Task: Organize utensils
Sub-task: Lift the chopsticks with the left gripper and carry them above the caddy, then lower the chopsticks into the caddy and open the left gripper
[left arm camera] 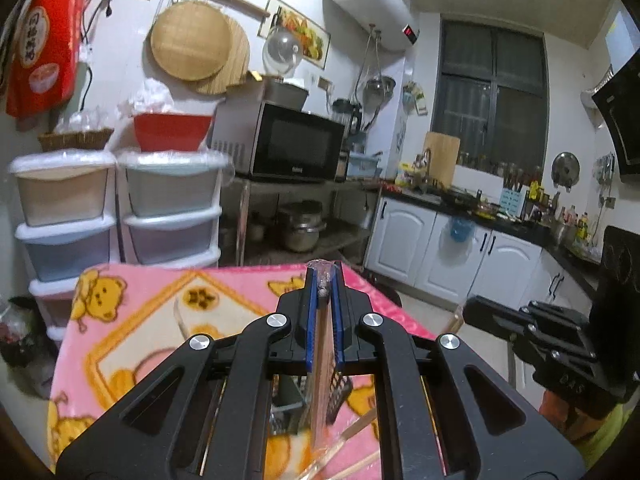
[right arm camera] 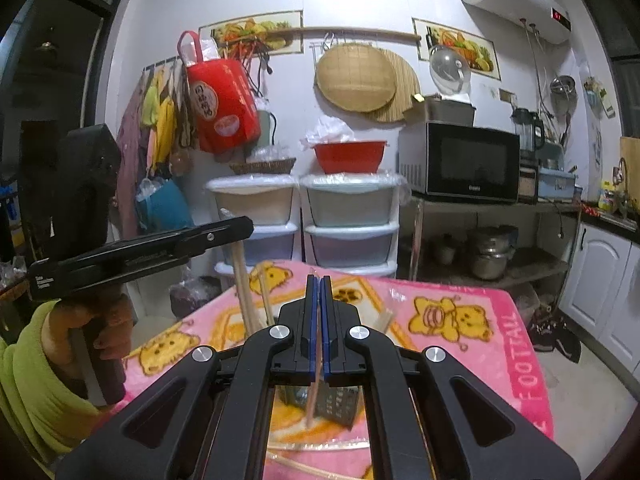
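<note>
Left gripper clenched on a bundle of wooden chopsticks in clear wrap; the bundle hangs down from between the blue pads. Seen from the right wrist view, this gripper is raised above the left edge of the table, chopsticks slanting down from its tip, held by a hand in a green sleeve.

Right gripper likewise closed, pinching a single thin chopstick that hangs between its fingers.

Below both grippers, near the front edge of the table: a metal grater, and loose chopsticks in clear film lying on the pink bear-print blanket that covers the table. A further wrapped pair lies mid-table, just right of the right gripper.

Beyond the far edge of the table: plastic drawer units, red basin, microwave.
</note>
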Tool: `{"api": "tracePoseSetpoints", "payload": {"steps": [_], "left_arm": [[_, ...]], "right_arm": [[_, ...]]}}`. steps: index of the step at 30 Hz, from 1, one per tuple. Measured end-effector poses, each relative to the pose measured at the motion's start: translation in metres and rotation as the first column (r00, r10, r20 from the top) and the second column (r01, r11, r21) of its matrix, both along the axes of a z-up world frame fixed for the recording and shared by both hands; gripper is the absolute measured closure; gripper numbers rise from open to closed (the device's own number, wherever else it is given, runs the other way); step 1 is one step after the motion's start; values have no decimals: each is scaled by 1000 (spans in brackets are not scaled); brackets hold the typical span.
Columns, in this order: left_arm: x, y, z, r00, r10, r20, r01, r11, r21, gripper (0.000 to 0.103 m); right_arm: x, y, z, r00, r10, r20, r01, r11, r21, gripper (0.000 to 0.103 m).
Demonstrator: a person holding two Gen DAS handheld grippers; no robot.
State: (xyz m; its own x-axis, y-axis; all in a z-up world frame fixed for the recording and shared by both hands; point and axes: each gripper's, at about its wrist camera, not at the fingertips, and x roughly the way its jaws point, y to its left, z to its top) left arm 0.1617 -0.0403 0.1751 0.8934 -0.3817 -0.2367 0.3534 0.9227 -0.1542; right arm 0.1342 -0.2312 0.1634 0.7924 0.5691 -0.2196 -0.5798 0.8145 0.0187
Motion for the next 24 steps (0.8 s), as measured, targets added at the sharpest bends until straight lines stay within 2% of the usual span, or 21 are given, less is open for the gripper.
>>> {"api": "tracePoseSetpoints", "payload": {"steps": [13,24], "left_arm": [[20,4,33,994,61,94,-60,998,-8,99],[49,9,23,989,121,81,-121,993,-7,99]], "right_arm": [[11,5,37,997,-4,78,2,999,34,101],[38,1,52,994,-50,94,44,997,65,101]]}}
